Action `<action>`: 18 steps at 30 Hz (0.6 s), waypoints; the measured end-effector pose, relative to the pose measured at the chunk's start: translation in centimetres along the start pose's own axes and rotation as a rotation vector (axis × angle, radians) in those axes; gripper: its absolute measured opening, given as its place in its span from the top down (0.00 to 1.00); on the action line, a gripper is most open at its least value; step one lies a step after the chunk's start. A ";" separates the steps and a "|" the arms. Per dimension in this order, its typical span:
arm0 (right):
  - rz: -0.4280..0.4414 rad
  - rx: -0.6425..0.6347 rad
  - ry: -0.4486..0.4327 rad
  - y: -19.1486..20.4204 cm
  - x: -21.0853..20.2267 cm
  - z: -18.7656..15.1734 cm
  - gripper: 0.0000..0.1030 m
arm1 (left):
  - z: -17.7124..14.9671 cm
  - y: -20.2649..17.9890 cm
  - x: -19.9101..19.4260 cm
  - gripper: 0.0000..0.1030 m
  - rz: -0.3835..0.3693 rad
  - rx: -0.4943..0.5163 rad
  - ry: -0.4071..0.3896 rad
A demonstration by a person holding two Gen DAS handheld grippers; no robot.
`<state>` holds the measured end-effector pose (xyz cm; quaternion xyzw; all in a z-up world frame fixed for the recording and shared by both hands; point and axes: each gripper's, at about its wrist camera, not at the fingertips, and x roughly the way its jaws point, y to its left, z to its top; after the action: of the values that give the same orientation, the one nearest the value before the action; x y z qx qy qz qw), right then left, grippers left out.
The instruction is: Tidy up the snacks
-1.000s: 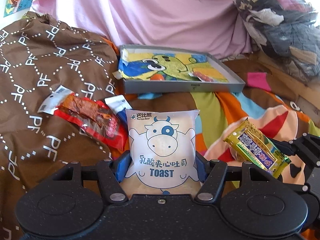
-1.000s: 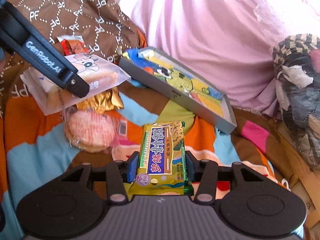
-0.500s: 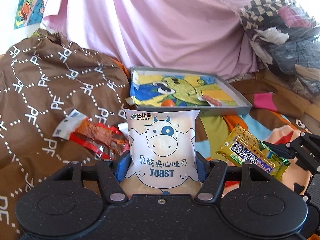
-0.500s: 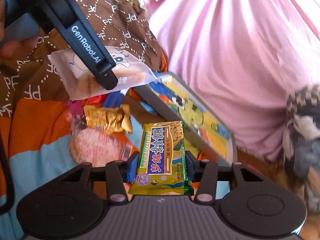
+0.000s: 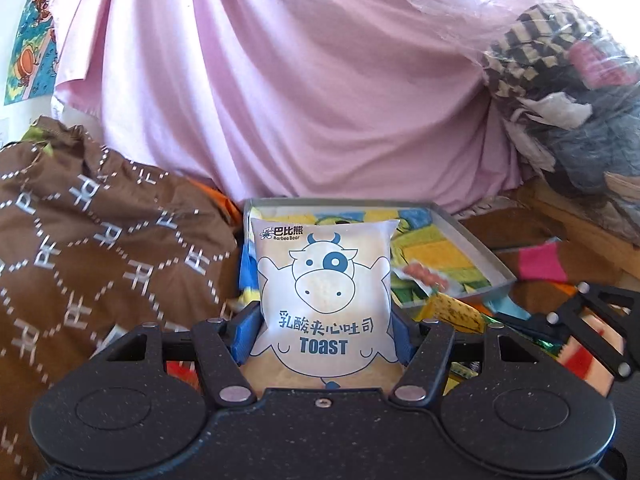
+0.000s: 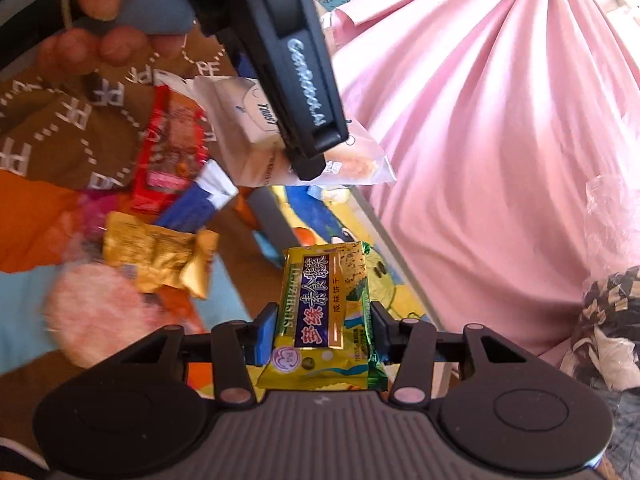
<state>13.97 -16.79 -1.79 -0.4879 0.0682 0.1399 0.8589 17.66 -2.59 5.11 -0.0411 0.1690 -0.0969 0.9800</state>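
Observation:
My left gripper (image 5: 322, 334) is shut on a white toast packet (image 5: 324, 292) with a blue cow print, held upright in front of the grey tray (image 5: 476, 250) lined with a cartoon picture. A small snack with red pieces (image 5: 426, 276) lies in the tray. My right gripper (image 6: 322, 334) is shut on a yellow-green biscuit packet (image 6: 326, 312), held over the tray's near corner (image 6: 272, 216). In the right wrist view the left gripper (image 6: 308, 160) with the toast packet (image 6: 248, 144) hangs above, a person's hand (image 6: 96, 28) on it.
On the colourful blanket lie a red snack packet (image 6: 168, 148), a blue-white packet (image 6: 200, 200), a gold wrapper (image 6: 160, 256) and a pink round snack (image 6: 96, 312). A brown patterned quilt (image 5: 100, 248) rises on the left. Pink cloth (image 5: 300, 92) hangs behind the tray; bagged clothes (image 5: 568, 96) sit right.
Both grippers have moved forward toward the tray with their packets. The toast packet now stands right before the tray; the biscuit packet is over its near edge.

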 end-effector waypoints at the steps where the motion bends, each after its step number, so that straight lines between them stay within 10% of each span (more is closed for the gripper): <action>1: -0.008 -0.007 0.003 -0.2 0.6 -0.2 0.50 | 0.4 0.0 0.8 0.36 0.005 -0.004 0.003; 18: -0.065 0.326 0.090 -8.2 13.1 0.5 0.50 | 5.7 1.3 14.0 0.36 0.055 -0.062 0.116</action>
<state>28.99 -18.09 1.88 -0.3500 0.1127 0.0773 0.9267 32.77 -3.93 5.75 -0.0613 0.2293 -0.0669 0.9691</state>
